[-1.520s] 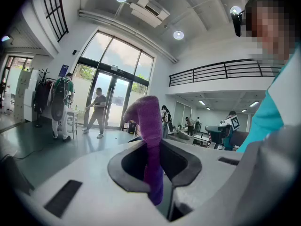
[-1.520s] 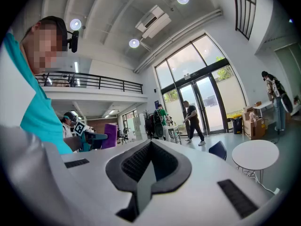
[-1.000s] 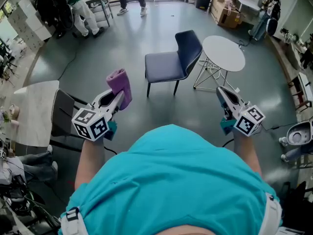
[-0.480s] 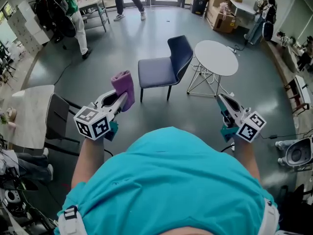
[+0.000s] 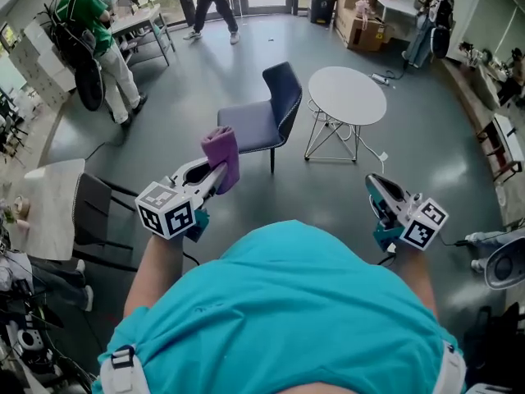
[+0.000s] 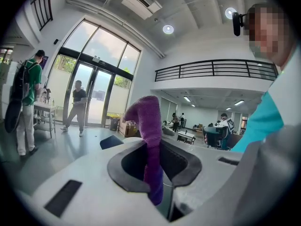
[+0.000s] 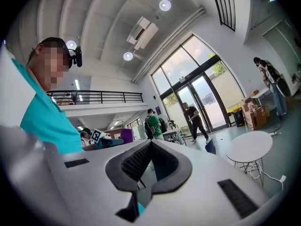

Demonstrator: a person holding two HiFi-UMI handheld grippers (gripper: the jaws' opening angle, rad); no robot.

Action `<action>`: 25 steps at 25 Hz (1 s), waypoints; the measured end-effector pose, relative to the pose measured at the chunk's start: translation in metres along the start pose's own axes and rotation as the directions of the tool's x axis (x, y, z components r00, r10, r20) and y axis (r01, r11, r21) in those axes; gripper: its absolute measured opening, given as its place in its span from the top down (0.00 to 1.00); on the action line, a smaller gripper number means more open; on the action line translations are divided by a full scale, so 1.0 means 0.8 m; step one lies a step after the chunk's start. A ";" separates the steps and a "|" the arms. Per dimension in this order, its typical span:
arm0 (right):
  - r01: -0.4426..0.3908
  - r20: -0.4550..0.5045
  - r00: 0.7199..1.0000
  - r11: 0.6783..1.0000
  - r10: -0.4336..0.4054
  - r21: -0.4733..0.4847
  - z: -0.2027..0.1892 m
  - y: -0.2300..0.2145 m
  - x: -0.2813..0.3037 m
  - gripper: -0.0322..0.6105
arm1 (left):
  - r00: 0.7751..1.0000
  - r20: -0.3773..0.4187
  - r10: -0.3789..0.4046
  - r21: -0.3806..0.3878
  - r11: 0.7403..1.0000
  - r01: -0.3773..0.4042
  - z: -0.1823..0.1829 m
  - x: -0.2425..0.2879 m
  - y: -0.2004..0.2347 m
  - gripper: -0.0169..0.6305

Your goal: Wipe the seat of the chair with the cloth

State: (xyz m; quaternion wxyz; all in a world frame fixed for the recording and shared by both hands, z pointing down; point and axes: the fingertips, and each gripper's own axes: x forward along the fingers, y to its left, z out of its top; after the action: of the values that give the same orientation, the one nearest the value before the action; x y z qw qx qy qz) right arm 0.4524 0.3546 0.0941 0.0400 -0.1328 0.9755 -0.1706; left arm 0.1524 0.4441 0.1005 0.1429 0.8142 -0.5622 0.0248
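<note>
**Head view:** The left claw (image 5: pixel 215 173) was pictured clamped on the purple cloth (image 5: pixel 222 154), which was held standing up from its tips. The chair (image 5: pixel 254 121) was seen on the grey floor (image 5: pixel 164 97) ahead of that claw and slightly to its right, its seat apart from the cloth. A round table (image 5: pixel 346 95) was seen ahead of the right claw (image 5: pixel 372 180), beside the chair.

**Left gripper view:** The cloth (image 6: pixel 149 140) was shown pinched between the pressed-together jaws of the left claw (image 6: pixel 157 173), with its folded upper end curling over to the left above them. Part of the dark blue chair (image 6: pixel 111 141) was glimpsed beyond the claw, low and to its left.

**Right gripper view:** The jaws of the right claw (image 7: pixel 148 164) were seen drawn together with nothing held between them. The round table (image 7: pixel 249 147) was framed ahead and to the right of the claw. An edge of the chair (image 7: pixel 210 146) was seen just left of the table, and the cloth (image 7: pixel 126 135) was visible far off to the claw's left.
</note>
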 end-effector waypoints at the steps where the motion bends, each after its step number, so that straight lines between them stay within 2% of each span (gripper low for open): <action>1: -0.001 -0.002 1.000 1.000 0.001 0.004 -0.004 -0.004 -0.004 0.95 | 1.000 -0.006 -0.006 0.001 1.000 0.006 -0.003 0.007 -0.004 0.88; 6: -0.004 -0.005 1.000 0.999 0.004 0.048 -0.014 -0.035 -0.005 0.95 | 0.999 -0.033 -0.024 -0.001 1.000 0.024 -0.010 0.037 -0.008 0.87; 12: -0.022 -0.055 0.998 0.997 0.026 0.074 -0.030 -0.058 0.057 0.95 | 0.999 -0.038 -0.018 -0.054 0.998 0.016 -0.019 0.052 0.051 0.87; 15: -0.024 -0.077 0.997 0.998 0.029 0.064 -0.033 -0.069 0.114 0.95 | 0.999 -0.034 -0.024 -0.074 0.997 0.022 -0.021 0.060 0.107 0.88; 21: -0.004 -0.094 0.996 0.998 0.009 0.056 -0.015 -0.084 0.278 0.95 | 0.999 -0.029 -0.046 -0.158 0.987 0.041 0.003 0.074 0.270 0.87; 25: -0.013 -0.134 0.991 1.000 0.012 -0.005 -0.010 -0.081 0.386 0.95 | 0.996 -0.059 -0.067 -0.157 0.986 0.057 0.014 0.076 0.366 0.87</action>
State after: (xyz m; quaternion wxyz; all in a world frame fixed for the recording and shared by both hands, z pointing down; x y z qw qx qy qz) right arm 0.1705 0.2139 0.1138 -0.0251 -0.1152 0.9773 -0.1760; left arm -0.0963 0.2900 0.1620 0.2244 0.8166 -0.5319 0.0025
